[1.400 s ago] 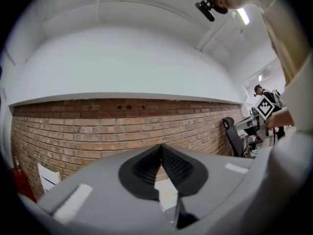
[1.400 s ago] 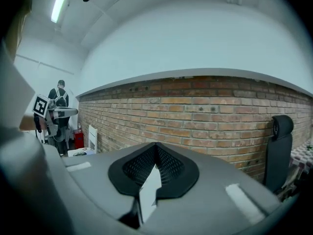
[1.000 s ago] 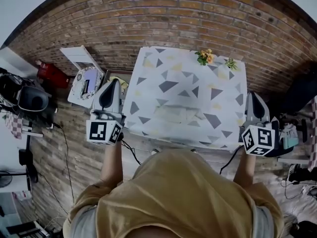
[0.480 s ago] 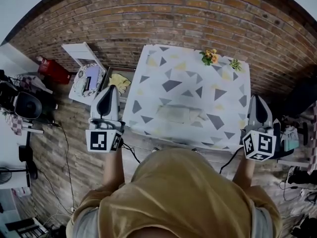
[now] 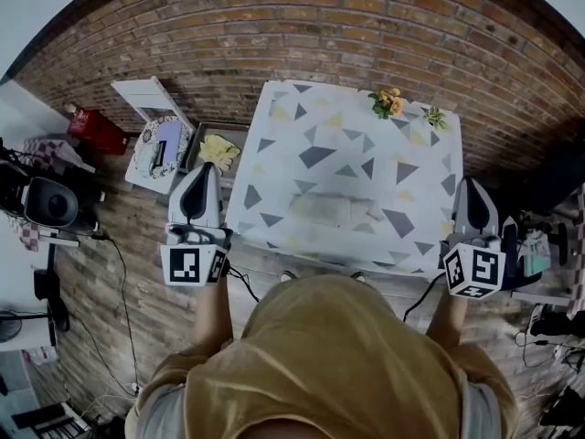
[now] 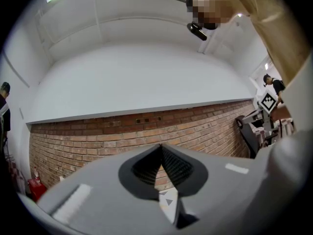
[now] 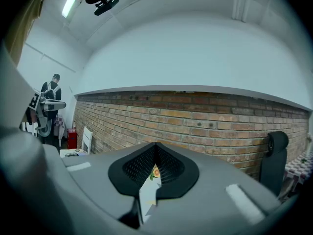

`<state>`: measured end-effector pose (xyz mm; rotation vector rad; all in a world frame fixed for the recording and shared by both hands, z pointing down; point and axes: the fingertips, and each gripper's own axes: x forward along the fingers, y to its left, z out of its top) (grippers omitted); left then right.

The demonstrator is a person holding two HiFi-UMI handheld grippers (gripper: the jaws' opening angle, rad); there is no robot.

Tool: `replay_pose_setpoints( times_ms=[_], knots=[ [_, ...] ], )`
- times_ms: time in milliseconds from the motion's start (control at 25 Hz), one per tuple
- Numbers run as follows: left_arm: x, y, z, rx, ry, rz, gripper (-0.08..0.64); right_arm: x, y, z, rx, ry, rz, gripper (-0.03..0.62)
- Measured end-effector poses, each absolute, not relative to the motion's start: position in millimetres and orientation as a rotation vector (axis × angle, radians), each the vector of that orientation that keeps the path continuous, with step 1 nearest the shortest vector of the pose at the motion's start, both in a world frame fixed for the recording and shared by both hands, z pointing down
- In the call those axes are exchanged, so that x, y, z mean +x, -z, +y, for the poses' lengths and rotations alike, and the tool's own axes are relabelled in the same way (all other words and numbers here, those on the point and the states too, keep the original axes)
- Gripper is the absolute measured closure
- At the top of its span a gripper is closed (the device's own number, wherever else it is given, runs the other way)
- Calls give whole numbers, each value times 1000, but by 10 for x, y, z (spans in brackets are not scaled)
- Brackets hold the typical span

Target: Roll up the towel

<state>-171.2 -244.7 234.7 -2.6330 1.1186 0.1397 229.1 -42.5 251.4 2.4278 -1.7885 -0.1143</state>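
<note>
Standing at the near edge of the surface, viewed from close by: one person in a tan top, one set of tongs in each hand.

- Towel: pale, lying as a low elongated bundle toward the near middle of the surface, long side running left to right. Nothing touches it.
- Surface: covered by a light cloth printed with grey triangles.
- Left tongs: held off the surface's left edge, well apart from the towel. Tips pressed together, nothing between them.
- Right tongs: held off the right edge, likewise well apart from the towel. Tips pressed together, nothing pinched.
- Marker cubes: one on each set of tongs, left and right.
- Flowers: orange and yellow, at the far right corner of the surface, with a small green sprig just beside them.
- Yellow cloth: in a tray beside the far left of the surface.
- Brick wall: behind the surface.
</note>
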Motion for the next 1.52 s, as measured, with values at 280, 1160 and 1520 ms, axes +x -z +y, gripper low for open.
replay_pose_setpoints(
  times_ms=[280, 1160, 1520],
  knots=[
    [-1695, -2401, -2454, -2644, -139, 1121, 497, 2271, -2533, -432, 2418, 102, -1782, 588],
    [-1591, -2382, -2370, -2666, -167, 1089, 497, 2204, -2544, -392, 2415, 96, -1800, 588],
    [-1632, -2407, -2330, -2672, -165, 1097, 497, 2160, -2561, -407, 2393, 83, -1815, 588]
  ],
)
